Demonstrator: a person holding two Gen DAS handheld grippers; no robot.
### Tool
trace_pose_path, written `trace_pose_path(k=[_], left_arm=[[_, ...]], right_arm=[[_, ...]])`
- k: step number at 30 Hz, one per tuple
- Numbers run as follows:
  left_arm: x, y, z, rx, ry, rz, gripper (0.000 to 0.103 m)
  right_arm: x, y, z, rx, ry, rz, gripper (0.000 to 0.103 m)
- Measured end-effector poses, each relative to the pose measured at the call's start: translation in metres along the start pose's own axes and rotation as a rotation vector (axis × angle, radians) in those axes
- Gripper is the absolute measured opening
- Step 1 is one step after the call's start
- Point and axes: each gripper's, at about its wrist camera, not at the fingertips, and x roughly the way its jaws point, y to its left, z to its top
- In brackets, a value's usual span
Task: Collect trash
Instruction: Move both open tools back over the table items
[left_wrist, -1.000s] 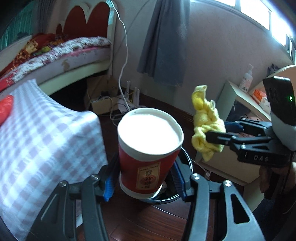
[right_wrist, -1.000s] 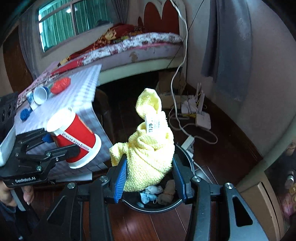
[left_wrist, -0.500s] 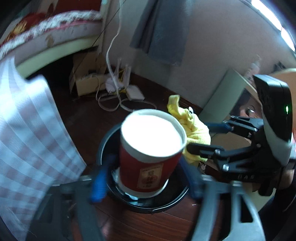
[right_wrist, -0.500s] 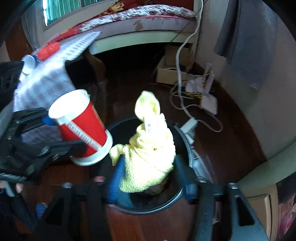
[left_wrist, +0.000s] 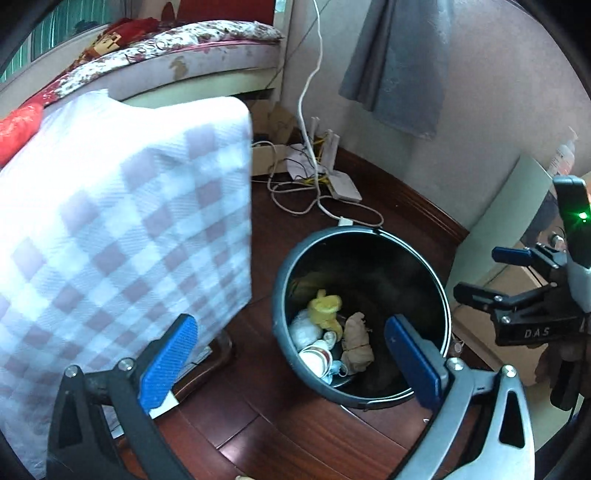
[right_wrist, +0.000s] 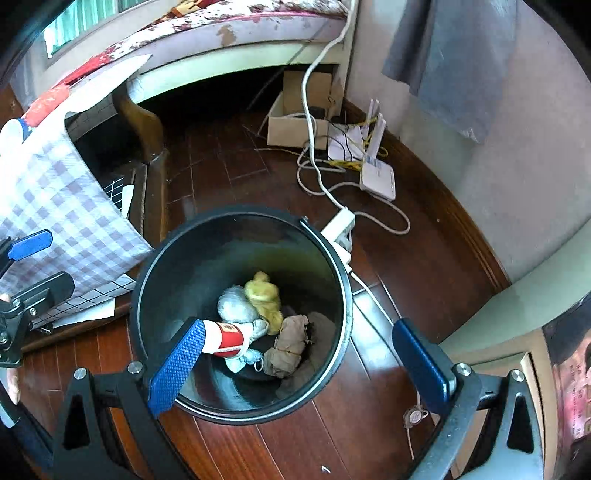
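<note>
A black round trash bin (left_wrist: 282, 280) (right_wrist: 334, 247) stands on the dark wood floor. At its bottom lie a yellow cloth (left_wrist: 325, 305) (right_wrist: 264, 295), a red paper cup (left_wrist: 317, 357) (right_wrist: 227, 338) on its side, a brown wad (left_wrist: 356, 347) (right_wrist: 290, 343) and a whitish wad (right_wrist: 234, 306). My left gripper (left_wrist: 290, 325) (right_wrist: 40, 262) hangs over the bin's left side, its jaws opening with nothing between them. My right gripper (right_wrist: 299, 325) (left_wrist: 480, 273) hovers over the bin from the other side, jaws also opening and empty.
A table with a purple-checked cloth (left_wrist: 129, 221) stands close to the bin's left. Behind the bin lie a power strip (right_wrist: 340, 225), cables, a white router (right_wrist: 376, 177) and a cardboard box (right_wrist: 295, 125). A pale cabinet (left_wrist: 517, 206) stands on the right, a bed (left_wrist: 203, 48) behind.
Both grippers opened and sank toward the bin. The red cup left the left gripper and the yellow cloth left the right one; both now lie in the bin.
</note>
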Motion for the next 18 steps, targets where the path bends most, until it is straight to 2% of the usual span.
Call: trace_pose_path(k=[10,18], left_arm=[[-0.039,0.018,0.0,0.018,-0.045,0.05,0.102],[-0.072,0.04,0.003,-0.018,-0.095,0.115,0.102]], right_arm=[[-0.044,0.039,0.013,-0.018,-0.059,0.032,0.102],[-0.085,0.072,0.021,-0.032,-0.138,0.042,0.102]])
